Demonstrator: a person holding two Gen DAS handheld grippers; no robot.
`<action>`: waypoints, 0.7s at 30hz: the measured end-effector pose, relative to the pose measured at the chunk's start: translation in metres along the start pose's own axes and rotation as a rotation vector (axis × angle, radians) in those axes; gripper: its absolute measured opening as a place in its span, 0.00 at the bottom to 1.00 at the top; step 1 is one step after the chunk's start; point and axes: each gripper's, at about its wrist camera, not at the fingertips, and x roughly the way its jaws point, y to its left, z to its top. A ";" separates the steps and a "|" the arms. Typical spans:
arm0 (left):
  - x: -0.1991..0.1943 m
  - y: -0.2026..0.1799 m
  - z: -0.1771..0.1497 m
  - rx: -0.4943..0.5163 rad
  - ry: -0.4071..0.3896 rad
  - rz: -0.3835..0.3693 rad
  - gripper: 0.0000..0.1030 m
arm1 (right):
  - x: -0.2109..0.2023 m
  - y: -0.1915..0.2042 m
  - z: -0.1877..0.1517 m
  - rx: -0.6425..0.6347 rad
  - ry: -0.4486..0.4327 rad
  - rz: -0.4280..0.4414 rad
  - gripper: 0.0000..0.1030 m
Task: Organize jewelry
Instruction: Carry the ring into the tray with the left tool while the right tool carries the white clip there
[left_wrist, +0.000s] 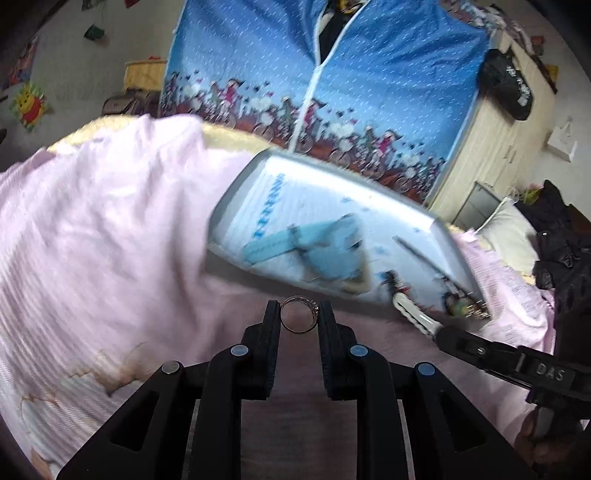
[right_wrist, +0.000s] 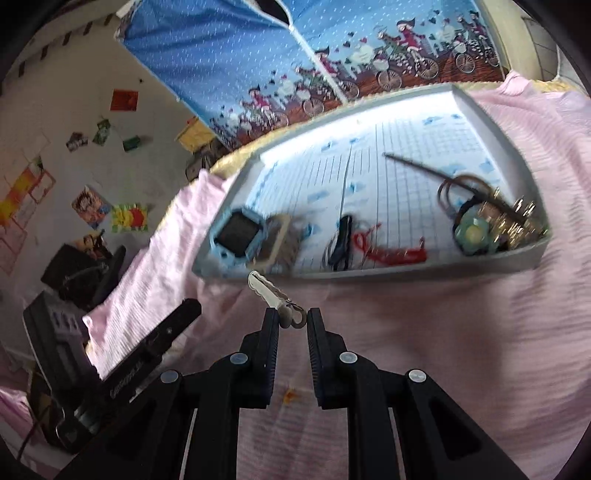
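Note:
In the left wrist view my left gripper (left_wrist: 298, 311) is shut on a thin silver ring (left_wrist: 296, 329), held upright over the pink bedsheet (left_wrist: 110, 221), just short of the grey tray (left_wrist: 225, 206). My right gripper (right_wrist: 291, 320) is shut on the end of a white scalloped hair clip (right_wrist: 267, 288), which points at the tray's near wall (right_wrist: 406, 268). From the left wrist, the right gripper (left_wrist: 443, 332) and the clip (left_wrist: 408, 312) show at the tray's near right corner. The tray holds a blue square watch (right_wrist: 240, 232), a red cord (right_wrist: 393, 254), a black piece (right_wrist: 342, 240) and gold jewelry (right_wrist: 517, 221).
The tray lies on a bed near its far edge. A blue printed fabric wardrobe (left_wrist: 332, 74) stands behind the bed. A round green ornament (right_wrist: 472, 230) and a brown band (right_wrist: 461, 184) crowd the tray's right corner. My left gripper (right_wrist: 181, 317) shows at the left. Dark clothes (left_wrist: 565, 251) lie at the right.

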 end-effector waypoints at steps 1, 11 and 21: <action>-0.001 -0.006 0.003 0.011 -0.010 -0.010 0.16 | -0.004 0.000 0.003 0.002 -0.019 -0.002 0.15; 0.039 -0.076 0.037 0.088 0.055 -0.099 0.16 | -0.040 -0.039 0.028 0.092 -0.176 -0.152 0.15; 0.104 -0.104 0.027 0.188 0.217 -0.096 0.16 | -0.036 -0.078 0.031 0.193 -0.145 -0.191 0.15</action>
